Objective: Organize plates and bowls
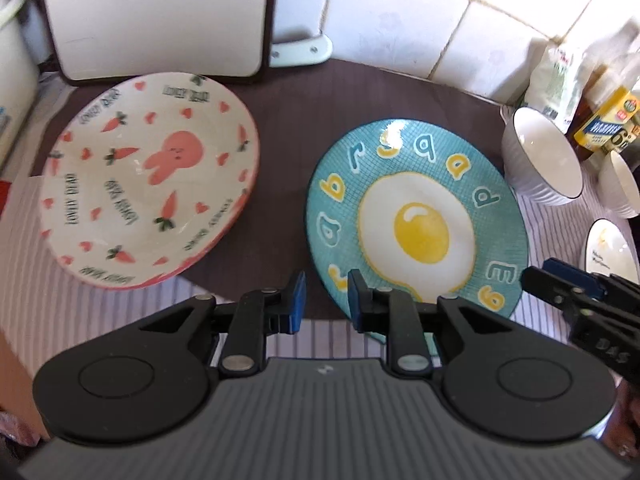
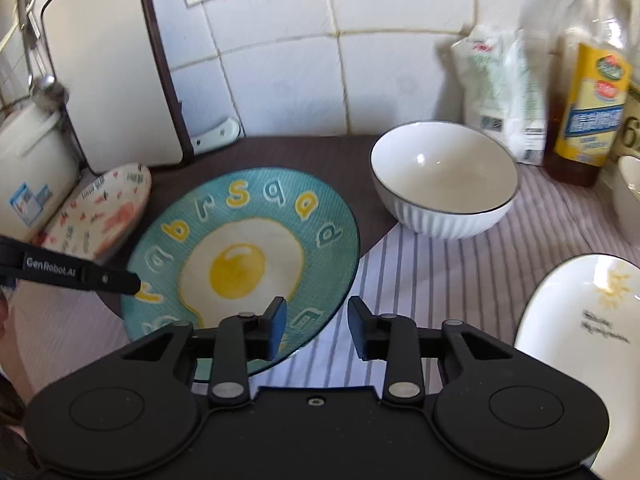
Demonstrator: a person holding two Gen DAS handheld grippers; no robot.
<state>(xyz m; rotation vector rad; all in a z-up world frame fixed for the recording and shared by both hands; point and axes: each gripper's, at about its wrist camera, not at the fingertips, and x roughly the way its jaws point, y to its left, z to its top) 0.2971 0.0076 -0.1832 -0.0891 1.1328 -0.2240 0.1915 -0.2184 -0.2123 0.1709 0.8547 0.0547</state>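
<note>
A blue plate with a fried-egg picture (image 1: 416, 220) (image 2: 244, 264) lies on the dark mat. A white plate with a pink rabbit and carrots (image 1: 148, 176) (image 2: 100, 212) sits to its left, tilted on something pink. My left gripper (image 1: 326, 300) is open and empty, its fingers at the blue plate's near left rim. My right gripper (image 2: 318, 322) is open and empty, over the blue plate's near right rim. A white ribbed bowl (image 2: 444, 178) (image 1: 540, 156) stands right of the blue plate. A white plate with a sun drawing (image 2: 584, 336) (image 1: 608, 252) lies at the right.
A white cutting board (image 1: 160, 16) (image 2: 108, 80) leans on the tiled wall behind the plates. An oil bottle (image 2: 588, 92), a white bag (image 2: 500, 92) and another white bowl (image 1: 618, 188) stand at the back right. A striped cloth (image 2: 440, 276) covers the counter.
</note>
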